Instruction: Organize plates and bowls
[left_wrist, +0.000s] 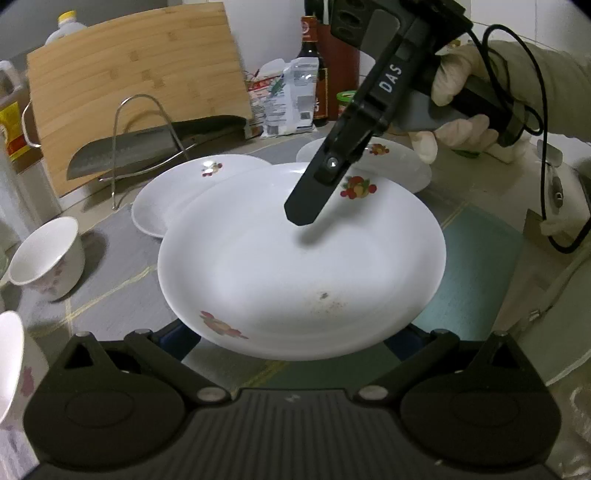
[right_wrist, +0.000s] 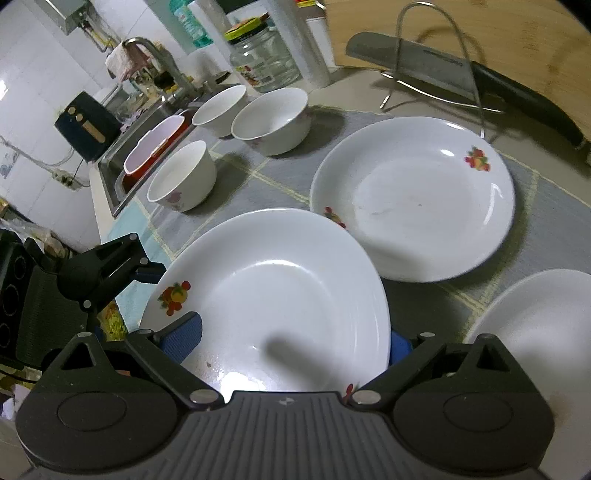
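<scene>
A white plate with fruit prints (left_wrist: 295, 273) (right_wrist: 280, 295) fills both views and overlaps a second plate (left_wrist: 173, 199) (right_wrist: 424, 199). My left gripper (left_wrist: 288, 338) (right_wrist: 125, 301) is open, with its blue pads tucked under the near rim. My right gripper (right_wrist: 291, 343) is rolled and open. Its left pad lies over the plate and its right pad below the rim. In the left wrist view its upper finger (left_wrist: 314, 184) hovers over the plate's middle. I cannot tell whether the plate rests on the counter. A third plate (left_wrist: 399, 158) (right_wrist: 535, 332) lies beyond.
Three white bowls (right_wrist: 184, 177) (right_wrist: 273, 118) (right_wrist: 219, 105) stand by the sink (right_wrist: 110, 173), which holds a red-rimmed container (right_wrist: 155, 144). A knife (left_wrist: 147, 147) rests on a wire rack (left_wrist: 144, 122) before a wooden board (left_wrist: 136, 74). Bottles (left_wrist: 314, 74) and a jar (right_wrist: 262, 55) line the wall.
</scene>
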